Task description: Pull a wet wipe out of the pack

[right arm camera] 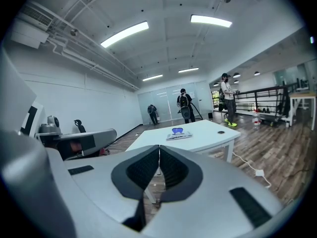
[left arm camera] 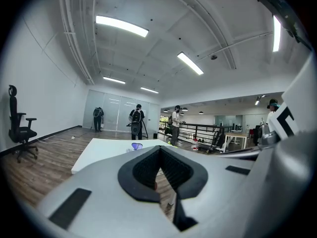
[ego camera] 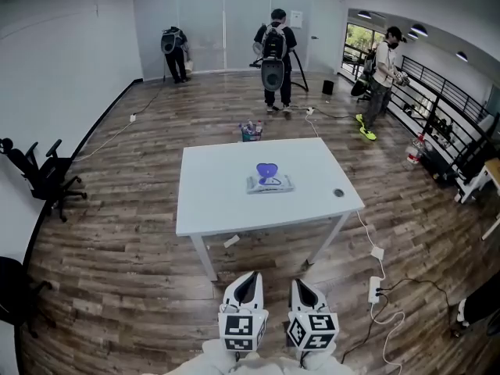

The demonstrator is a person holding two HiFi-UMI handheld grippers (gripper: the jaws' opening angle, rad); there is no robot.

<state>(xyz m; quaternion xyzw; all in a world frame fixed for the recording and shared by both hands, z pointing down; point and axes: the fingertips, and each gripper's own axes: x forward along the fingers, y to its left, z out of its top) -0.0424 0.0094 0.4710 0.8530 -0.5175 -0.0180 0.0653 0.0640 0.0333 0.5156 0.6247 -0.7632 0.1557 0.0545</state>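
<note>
A brown wood-plank floor fills the room. On it stands a white rectangular counter, well ahead of the person who holds the tools. Three people stand at the far end near the glass wall, well apart from the counter. A black office chair sits by the left wall.

Low in the head view, close to the person's body, the left tongs and the right tongs are held just beside each other. Both point toward the counter and are well short of it. In the left gripper view the left tongs are clenched, the dark pads meeting at the tips with nothing caught between them. In the right gripper view the right tongs are likewise clenched tip to tip on nothing.

The flat pale wet wipe pack, with a purple lid on top, lies near the middle of the counter, apart from both tongs. In the right gripper view the pack shows beyond the tips. A white power strip lies on the floor right of the counter. A small dark round disc rests near the counter's right edge, well apart from the pack.
</note>
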